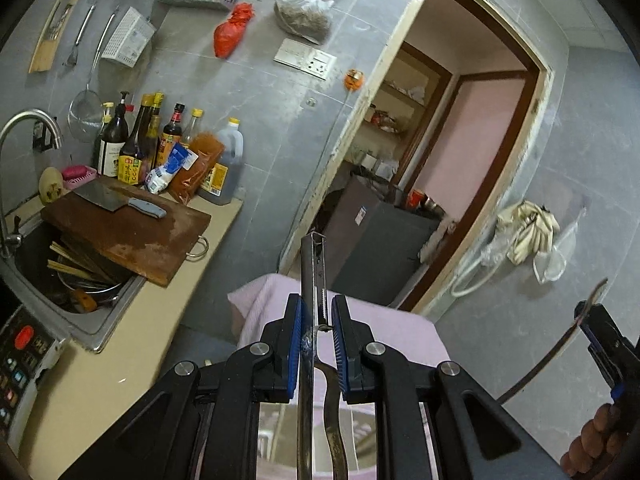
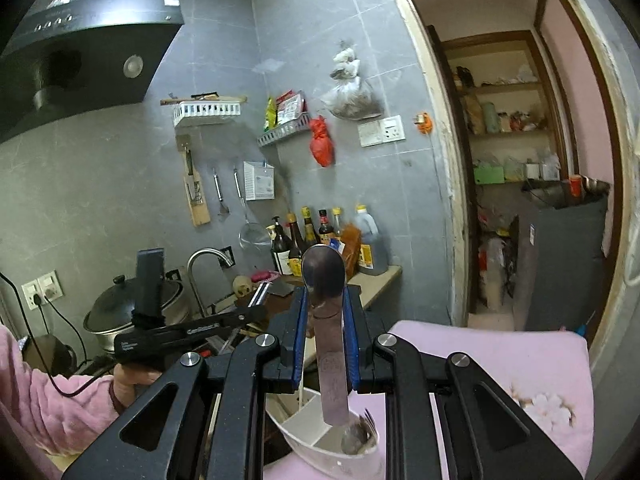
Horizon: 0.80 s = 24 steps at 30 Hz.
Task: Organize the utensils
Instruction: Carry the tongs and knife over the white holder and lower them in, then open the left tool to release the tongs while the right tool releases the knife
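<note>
The left gripper (image 1: 317, 326) pinches a long metal utensil (image 1: 313, 276) between its blue pads (image 1: 297, 336); the utensil points forward and up past the fingertips, and its type cannot be told for certain, since only a narrow slotted metal shaft shows. A second dark handle (image 1: 334, 420) lies below it between the fingers. The right gripper (image 2: 325, 320) is closed on a metal spoon (image 2: 323, 276), gripped at the neck, with the bowl above the fingertips and the flat handle hanging down toward a white utensil holder (image 2: 320, 440). The holder has compartments; one compartment holds further metal utensils (image 2: 360, 434), and a thin white stick (image 2: 301, 384) leans in another. The holder stands on a pink cloth (image 2: 500, 364) directly below the right gripper. In the left wrist view the right gripper (image 1: 592, 320) appears at the right edge with the spoon seen edge-on, held by a hand (image 1: 596, 444). In the right wrist view the left gripper (image 2: 248, 312) appears at the left, held by a hand (image 2: 132, 380) with a pink sleeve (image 2: 48, 400). On the desk (image 1: 120, 360) a cutting board (image 1: 128, 232) rests over the sink (image 1: 60, 280) and carries a cleaver (image 1: 116, 200). Chopsticks (image 1: 68, 268) lie in the sink. Sauce bottles (image 1: 160, 148) stand against the tiled wall.
</note>
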Tool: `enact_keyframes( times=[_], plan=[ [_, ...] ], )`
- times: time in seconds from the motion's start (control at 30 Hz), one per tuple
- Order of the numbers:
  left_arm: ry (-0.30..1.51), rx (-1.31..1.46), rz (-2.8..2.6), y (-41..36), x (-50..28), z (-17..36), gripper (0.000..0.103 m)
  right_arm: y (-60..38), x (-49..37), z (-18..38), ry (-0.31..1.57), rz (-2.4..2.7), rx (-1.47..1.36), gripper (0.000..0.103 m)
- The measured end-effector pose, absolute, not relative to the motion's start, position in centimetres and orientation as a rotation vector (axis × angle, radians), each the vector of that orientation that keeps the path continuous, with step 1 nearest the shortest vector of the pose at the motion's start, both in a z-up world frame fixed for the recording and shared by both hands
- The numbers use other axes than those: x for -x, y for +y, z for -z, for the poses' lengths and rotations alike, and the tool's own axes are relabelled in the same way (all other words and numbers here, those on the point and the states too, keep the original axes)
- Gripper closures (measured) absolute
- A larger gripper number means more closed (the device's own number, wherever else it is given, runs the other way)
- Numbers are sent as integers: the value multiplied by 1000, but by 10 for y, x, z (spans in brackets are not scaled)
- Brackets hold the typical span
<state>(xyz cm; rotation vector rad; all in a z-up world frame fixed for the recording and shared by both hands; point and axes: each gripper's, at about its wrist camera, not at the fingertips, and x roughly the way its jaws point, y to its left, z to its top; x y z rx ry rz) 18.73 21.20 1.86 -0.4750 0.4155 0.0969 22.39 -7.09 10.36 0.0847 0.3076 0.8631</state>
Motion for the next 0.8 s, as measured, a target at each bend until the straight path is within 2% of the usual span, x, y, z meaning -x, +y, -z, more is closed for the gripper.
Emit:
enact_keyframes(
  times=[0.33, 0.4, 0.8],
  plan=[
    [417, 567, -91, 235, -227, 15, 89, -42, -251, -51, 387, -842, -120, 88],
    [412, 565, -96, 233, -229, 22, 89, -37, -258, -36, 422, -839, -121, 102],
    [352, 474, -126, 217, -231, 37, 89, -26, -262, 5, 521, -844, -116, 102]
  ],
)
